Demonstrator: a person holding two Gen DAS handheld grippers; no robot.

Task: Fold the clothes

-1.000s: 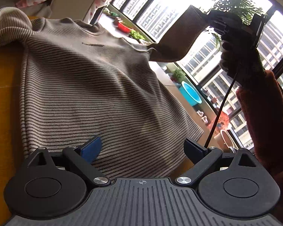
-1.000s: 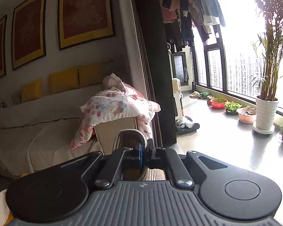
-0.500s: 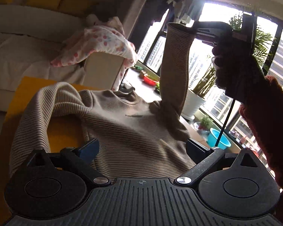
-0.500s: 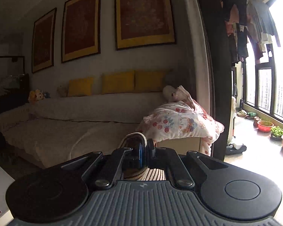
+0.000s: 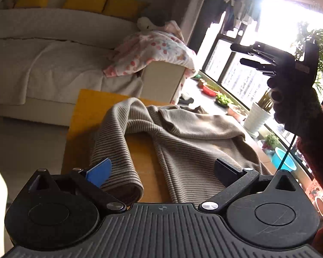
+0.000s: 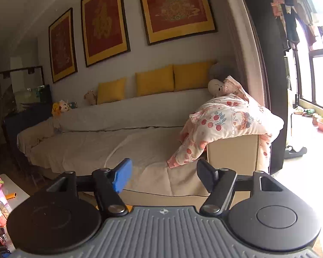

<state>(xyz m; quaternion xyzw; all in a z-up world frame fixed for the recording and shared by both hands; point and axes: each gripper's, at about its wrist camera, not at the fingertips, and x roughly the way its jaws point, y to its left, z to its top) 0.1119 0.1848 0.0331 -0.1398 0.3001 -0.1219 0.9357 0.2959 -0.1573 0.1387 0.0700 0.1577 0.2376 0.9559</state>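
Sweater (image 5: 183,142), a brown-and-cream striped knit, lies spread over the yellow-orange surface (image 5: 90,107) in the left wrist view, its body running from the centre toward 4 o'clock, with one sleeve (image 5: 116,150) looping from 12 o'clock down to its cuff at 7 o'clock. The left claw (image 5: 161,169) hangs above the near edge of the garment, released, its fingers wide apart with the blue pad just over the sleeve cuff; nothing is gripped between them. At 2 o'clock the right claw (image 5: 245,56) is raised well above the sweater in a dark-gloved hand (image 5: 290,99), its fingers parted and bare against the bright window. Beyond the surface sits a sofa (image 5: 43,64) with a cherry-print blanket (image 5: 152,53) on its arm. In the right wrist view, the right claw (image 6: 163,174) is released and grasps nothing, pointing at the sofa (image 6: 118,142), the blanket (image 6: 228,124) at 3 o'clock, and yellow cushions (image 6: 155,81) under three framed pictures (image 6: 105,21).
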